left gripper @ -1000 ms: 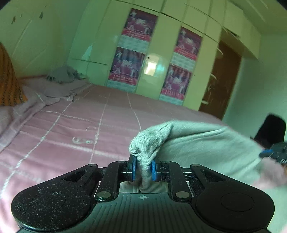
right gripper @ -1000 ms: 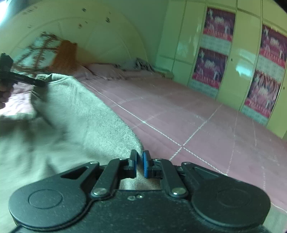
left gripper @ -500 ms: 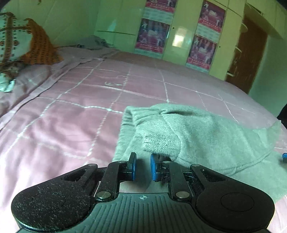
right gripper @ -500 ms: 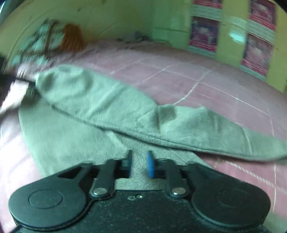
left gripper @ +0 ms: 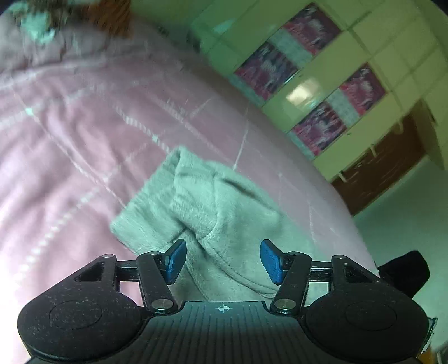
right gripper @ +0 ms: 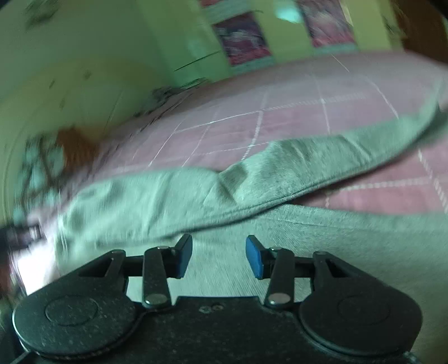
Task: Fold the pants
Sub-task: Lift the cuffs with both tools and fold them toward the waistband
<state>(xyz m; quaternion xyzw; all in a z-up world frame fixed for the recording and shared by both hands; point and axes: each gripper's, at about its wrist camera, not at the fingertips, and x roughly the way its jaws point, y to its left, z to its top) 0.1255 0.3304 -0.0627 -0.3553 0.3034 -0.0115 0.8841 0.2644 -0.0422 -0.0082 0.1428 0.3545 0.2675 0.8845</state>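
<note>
The grey pants point(left gripper: 212, 212) lie on the pink bed cover, one part folded over another. My left gripper point(left gripper: 222, 261) is open and empty just above the cloth near its folded end. In the right wrist view the pants point(right gripper: 252, 184) stretch across the bed with one leg lying over the other layer. My right gripper point(right gripper: 218, 259) is open and empty above the lower layer. The left gripper's black body point(right gripper: 19, 235) shows blurred at the far left edge.
The pink quilted bed cover point(left gripper: 84, 117) fills the left wrist view. Patterned pillows point(left gripper: 109, 14) lie at the head. A green wardrobe with posters point(left gripper: 316, 84) and a brown door point(left gripper: 386, 168) stand beyond the bed. A black object point(left gripper: 403, 268) is at the right.
Both grippers let go of the pants and opened wide. The cloth dropped onto the bed in a fold. Both cameras tilted and pulled back.
</note>
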